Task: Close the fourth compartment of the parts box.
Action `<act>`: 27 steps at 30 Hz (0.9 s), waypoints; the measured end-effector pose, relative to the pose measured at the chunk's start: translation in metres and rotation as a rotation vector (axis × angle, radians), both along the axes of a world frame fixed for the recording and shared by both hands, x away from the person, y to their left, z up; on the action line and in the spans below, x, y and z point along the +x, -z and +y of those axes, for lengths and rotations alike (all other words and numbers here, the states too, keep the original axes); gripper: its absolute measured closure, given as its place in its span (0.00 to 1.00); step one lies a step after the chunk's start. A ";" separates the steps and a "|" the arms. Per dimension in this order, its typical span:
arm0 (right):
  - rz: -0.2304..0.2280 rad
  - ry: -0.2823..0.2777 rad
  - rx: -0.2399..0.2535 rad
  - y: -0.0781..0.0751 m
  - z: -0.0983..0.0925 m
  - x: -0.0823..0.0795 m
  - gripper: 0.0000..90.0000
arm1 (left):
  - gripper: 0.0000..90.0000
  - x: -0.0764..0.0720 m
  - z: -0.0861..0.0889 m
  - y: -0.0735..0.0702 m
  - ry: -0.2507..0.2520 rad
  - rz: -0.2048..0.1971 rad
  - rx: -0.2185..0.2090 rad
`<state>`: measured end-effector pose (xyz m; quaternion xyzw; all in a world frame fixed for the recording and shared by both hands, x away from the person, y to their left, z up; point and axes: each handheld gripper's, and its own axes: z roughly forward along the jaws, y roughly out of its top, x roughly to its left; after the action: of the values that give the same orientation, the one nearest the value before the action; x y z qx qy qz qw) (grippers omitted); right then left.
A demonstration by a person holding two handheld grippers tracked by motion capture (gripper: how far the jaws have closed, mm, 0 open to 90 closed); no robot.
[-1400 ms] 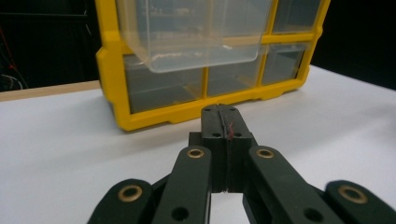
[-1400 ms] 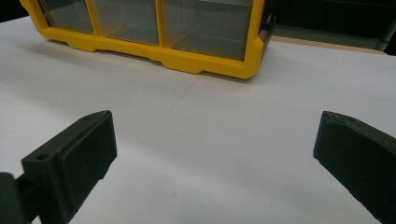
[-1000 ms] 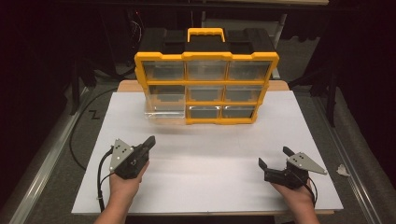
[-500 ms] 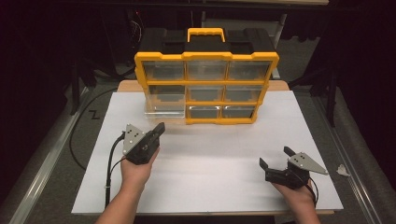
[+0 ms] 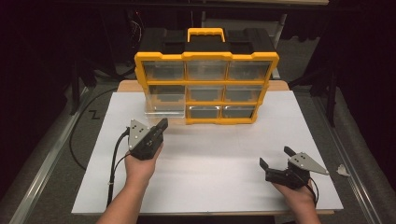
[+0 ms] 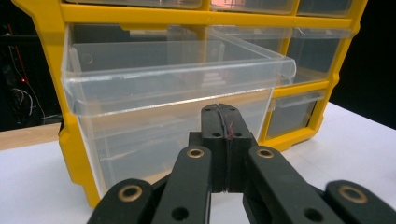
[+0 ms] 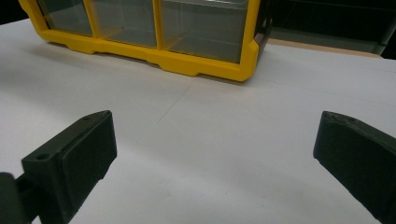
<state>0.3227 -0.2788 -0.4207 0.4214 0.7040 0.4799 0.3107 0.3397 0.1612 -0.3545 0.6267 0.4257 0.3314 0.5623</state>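
The left gripper [image 6: 223, 122] has its fingers pressed together on nothing, just before the clear drawer [image 6: 173, 93] pulled partway out of the organiser's [image 5: 205, 88] lower-left bay. The right gripper [image 5: 276, 164] rests wide open and empty, well apart. A skewed push could jam the thin, glossy drawer or slide the light yellow-framed plastic case on the smooth white table [image 5: 215, 158].

The high view looked forward and down over the whole table [image 5: 210, 186]. The left gripper view sat low, close before the cabinet's [image 6: 70, 140] pulled-out drawer [image 6: 173, 88]; the right gripper view faced that cabinet [image 7: 205, 65] from farther off.
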 end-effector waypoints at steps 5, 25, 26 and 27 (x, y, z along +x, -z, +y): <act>-0.001 0.000 -0.001 0.000 -0.001 0.000 0.01 | 1.00 0.004 -0.001 -0.003 -0.009 -0.002 0.005; -0.004 0.001 0.001 -0.001 -0.001 0.000 0.01 | 1.00 0.013 0.000 -0.004 -0.031 -0.016 0.013; -0.005 0.001 0.001 -0.001 -0.001 0.000 0.01 | 1.00 0.013 0.000 -0.004 -0.033 -0.016 0.014; -0.005 0.001 0.001 -0.001 -0.001 0.000 0.01 | 1.00 0.014 0.000 -0.004 -0.034 -0.016 0.012</act>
<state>0.3223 -0.2799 -0.4194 0.4205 0.7029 0.4810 0.3126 0.3535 0.1612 -0.3504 0.6201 0.4296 0.3487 0.5562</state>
